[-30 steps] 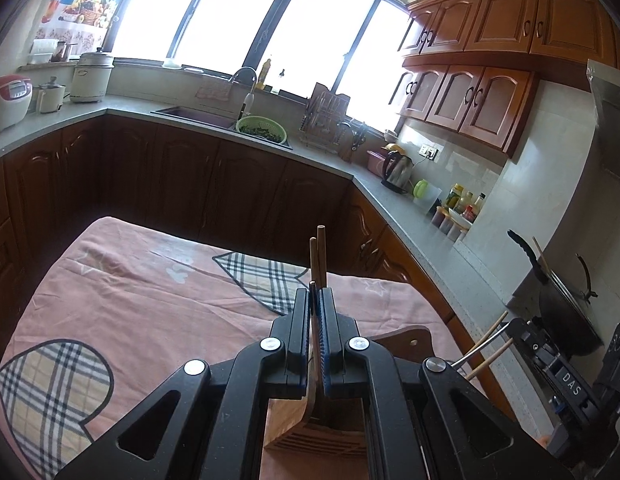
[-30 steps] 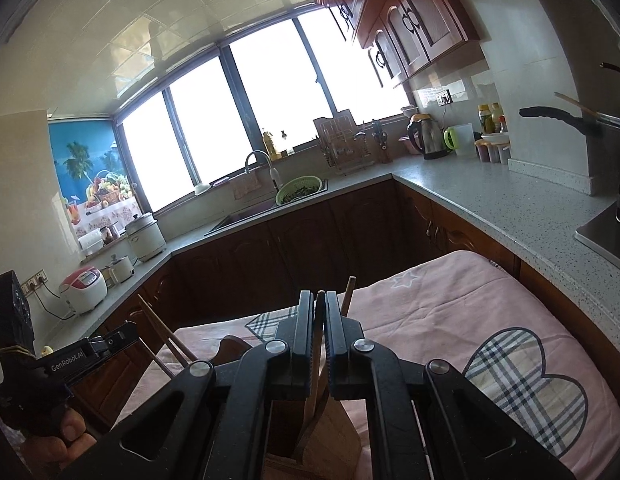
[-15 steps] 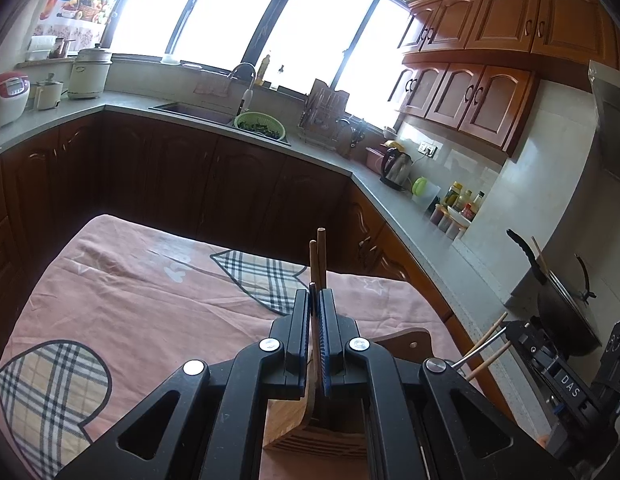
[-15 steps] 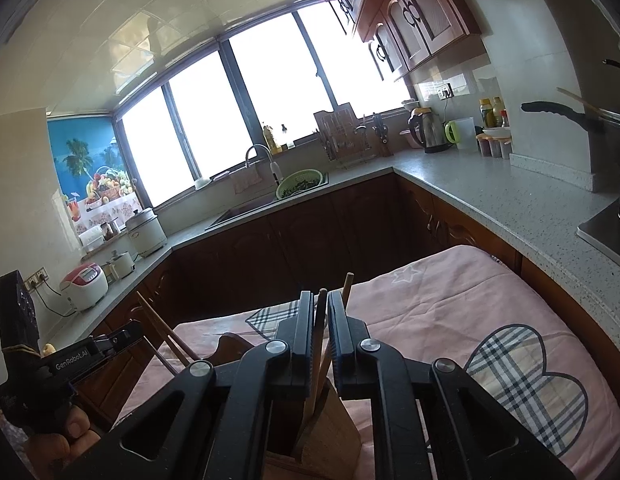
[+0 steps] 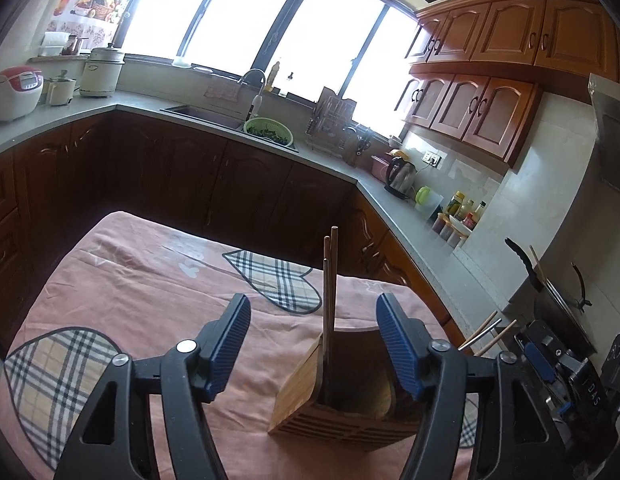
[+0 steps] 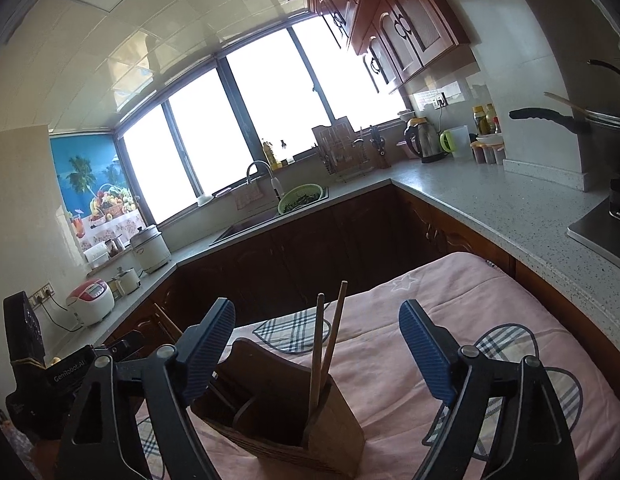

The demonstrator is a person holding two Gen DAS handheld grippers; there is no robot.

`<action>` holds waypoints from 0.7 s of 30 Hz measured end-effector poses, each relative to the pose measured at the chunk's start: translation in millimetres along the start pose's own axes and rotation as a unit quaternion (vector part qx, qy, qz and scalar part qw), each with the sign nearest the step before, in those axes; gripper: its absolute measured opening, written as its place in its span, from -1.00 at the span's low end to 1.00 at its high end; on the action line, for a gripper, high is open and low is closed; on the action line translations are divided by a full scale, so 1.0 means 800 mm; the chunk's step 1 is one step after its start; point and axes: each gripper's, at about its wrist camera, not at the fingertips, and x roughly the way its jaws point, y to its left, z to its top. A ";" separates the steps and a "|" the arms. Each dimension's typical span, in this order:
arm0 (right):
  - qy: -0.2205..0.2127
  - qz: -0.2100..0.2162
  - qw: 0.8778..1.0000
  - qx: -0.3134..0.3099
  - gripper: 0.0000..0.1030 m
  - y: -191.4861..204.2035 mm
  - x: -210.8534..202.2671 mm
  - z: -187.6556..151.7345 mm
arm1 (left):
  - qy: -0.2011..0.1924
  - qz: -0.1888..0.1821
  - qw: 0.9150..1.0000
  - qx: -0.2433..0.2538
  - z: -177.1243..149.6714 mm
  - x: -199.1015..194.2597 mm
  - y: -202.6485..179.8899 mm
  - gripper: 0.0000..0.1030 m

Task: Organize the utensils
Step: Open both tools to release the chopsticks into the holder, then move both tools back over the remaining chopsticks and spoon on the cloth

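Both claws, left gripper [image 5: 313, 342] and right gripper [image 6: 317, 350], spread wide, flanking chopsticks [image 6: 325, 354] upright in holder [image 6: 293, 416]; light, stiff, slippery, best pinched mid-shaft.

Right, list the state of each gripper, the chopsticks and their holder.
Left gripper: open, holding nothing.
Right gripper: open, holding nothing.
Chopsticks: standing near upright in one compartment of the holder, leaning a little apart, clear of both fingers.
Wooden utensil holder: upright on the pink cloth, its other compartments dark, contents unclear.
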 end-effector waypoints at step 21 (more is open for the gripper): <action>0.052 0.021 0.998 0.005 1.00 0.002 -0.075 -0.063 | 0.042 0.031 0.999 0.005 -0.084 -0.152 0.014 0.76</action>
